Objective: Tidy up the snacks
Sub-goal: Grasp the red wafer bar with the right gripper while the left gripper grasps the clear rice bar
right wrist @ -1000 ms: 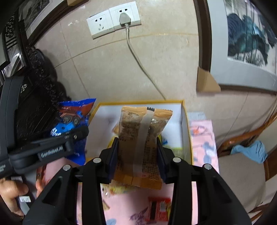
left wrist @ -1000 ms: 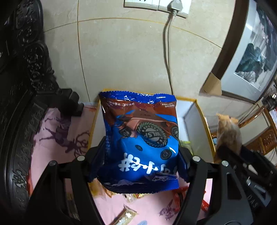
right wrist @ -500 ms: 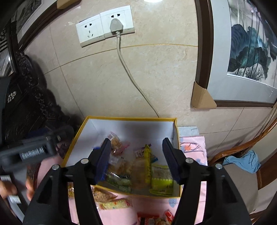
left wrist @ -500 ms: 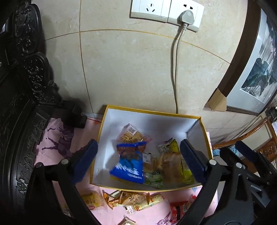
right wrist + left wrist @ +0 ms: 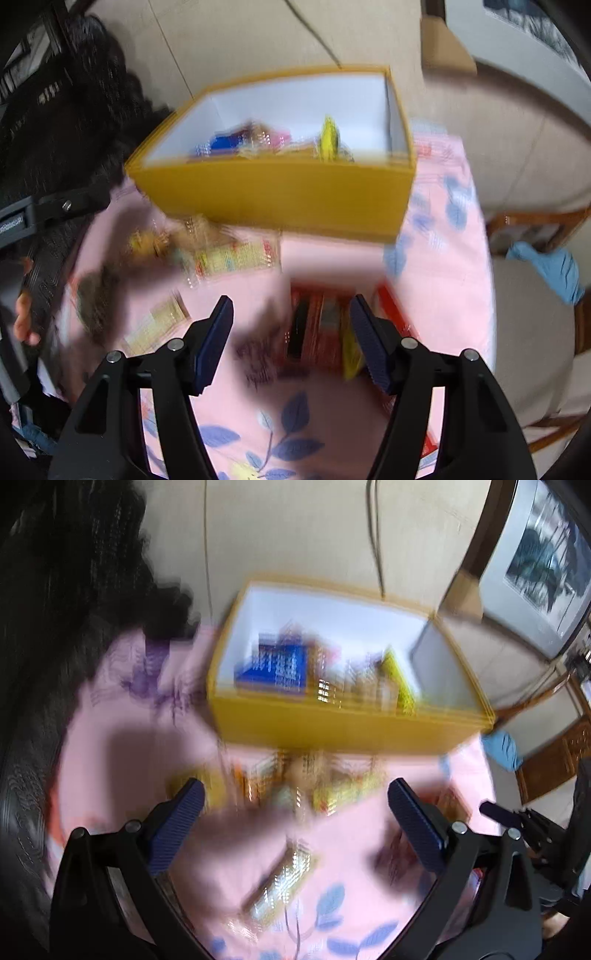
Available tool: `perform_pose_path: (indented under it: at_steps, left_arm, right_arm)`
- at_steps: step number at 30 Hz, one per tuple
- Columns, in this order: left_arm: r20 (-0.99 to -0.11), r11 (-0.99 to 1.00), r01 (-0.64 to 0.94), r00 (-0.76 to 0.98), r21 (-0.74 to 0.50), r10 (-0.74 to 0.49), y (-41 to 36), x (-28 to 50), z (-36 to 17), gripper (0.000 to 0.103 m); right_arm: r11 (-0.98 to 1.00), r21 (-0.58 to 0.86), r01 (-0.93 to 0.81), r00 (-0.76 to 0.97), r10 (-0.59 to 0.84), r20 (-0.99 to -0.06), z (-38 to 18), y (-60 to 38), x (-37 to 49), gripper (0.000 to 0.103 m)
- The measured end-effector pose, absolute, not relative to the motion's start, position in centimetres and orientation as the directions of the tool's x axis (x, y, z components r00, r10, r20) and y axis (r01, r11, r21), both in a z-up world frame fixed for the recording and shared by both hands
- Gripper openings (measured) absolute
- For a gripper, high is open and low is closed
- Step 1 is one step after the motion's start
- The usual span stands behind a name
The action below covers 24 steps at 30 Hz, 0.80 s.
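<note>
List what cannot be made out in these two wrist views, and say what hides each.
- Packets in the box, left view: motion blur hides the print.
- Loose snacks, right view: smeared, count unclear.
- Red packets, right view: blurred, partly behind the right tongs.
- Wall cord, left view: cut off by the top edge.

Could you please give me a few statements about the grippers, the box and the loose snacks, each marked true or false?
1. The left gripper is clamped on a blue snack bag. False: its jaws stand wide with nothing pressed between them.
2. The blue snack bag lies inside the yellow cardboard box. True.
3. The pink patterned cloth carries no snacks outside the box. False: several blurred wrapped packets lie in front of it.
4. The right gripper is open above red packets. True.
5. The box is closed with a lid. False: it is open at the top.
</note>
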<state>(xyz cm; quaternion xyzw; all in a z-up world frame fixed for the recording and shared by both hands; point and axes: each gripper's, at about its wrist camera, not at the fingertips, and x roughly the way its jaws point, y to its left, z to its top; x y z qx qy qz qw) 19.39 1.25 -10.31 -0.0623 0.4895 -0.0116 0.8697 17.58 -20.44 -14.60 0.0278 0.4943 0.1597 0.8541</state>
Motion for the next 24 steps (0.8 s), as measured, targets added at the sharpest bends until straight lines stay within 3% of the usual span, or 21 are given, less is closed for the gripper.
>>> perform_pose_path:
  at_steps: [6, 15, 18, 24]
  left_arm:
    - [-0.904, 0.990, -0.066, 0.419, -0.122, -0.084, 1.7, 14.5, -15.7, 0.101]
    - [-0.921, 0.983, -0.128, 0.382, -0.129, -0.071, 3.8, 11.9, -18.3, 0.101]
    - [-0.916, 0.982, -0.136, 0.395, -0.134, -0.070, 4.2, 11.9, -18.1, 0.101]
    - [-0.918, 0.990, -0.091, 0.390, -0.111, -0.067, 3.3, 12.8, -18.5, 0.101]
  right_arm:
    - [0.952, 0.224, -0.208, 0.444, 0.296, -0.845, -18.3, -20.1, 17.4, 0.066]
    - [0.968, 0.192, -0.160, 0.382, 0.240, -0.892, -21.4, -18.9, 20.2, 0.066]
    - [0.977, 0.135, -0.165, 0.399, 0.192, -0.897, -21.5, -18.5, 19.9, 0.046]
    - [0.974, 0.171, -0.149, 0.370, 0.215, -0.904, -21.1, -19.5, 18.3, 0.045]
